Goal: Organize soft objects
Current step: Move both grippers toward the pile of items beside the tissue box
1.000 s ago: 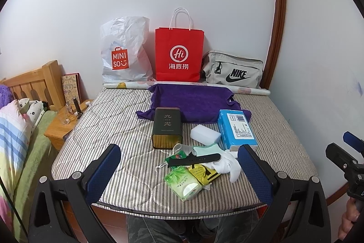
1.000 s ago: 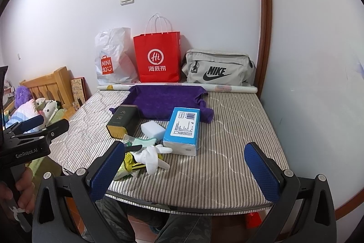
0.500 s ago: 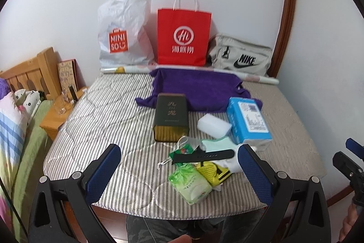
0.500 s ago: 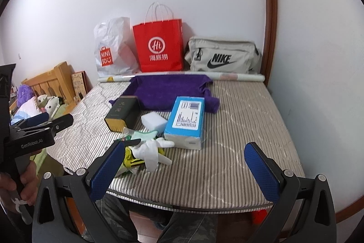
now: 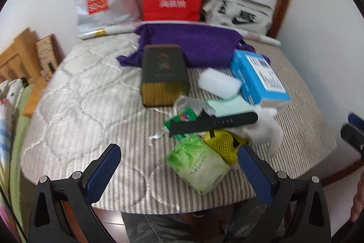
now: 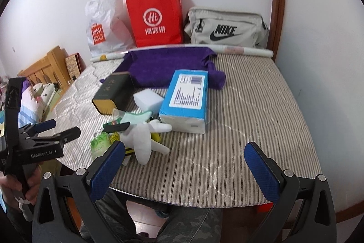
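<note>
Sponge (image 6: 148,99) btwn tin (image 6: 113,92) (left) & box (image 6: 187,97).

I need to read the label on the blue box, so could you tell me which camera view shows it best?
The right wrist view: it is sharp, and the blue box lies near the middle with its white printed label fully facing the camera. In the left wrist view the box is motion-blurred, off to the right and seen at an angle, so its label is smeared.

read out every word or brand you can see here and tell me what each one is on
"MINISO": white plastic bag.
"Hi", Chinese characters beneath: red paper bag.
"NIKE": grey bag.
"GenRobot.AI": left gripper.
Blue box label, dark tin characters, green packet: too small or blurred.
</note>
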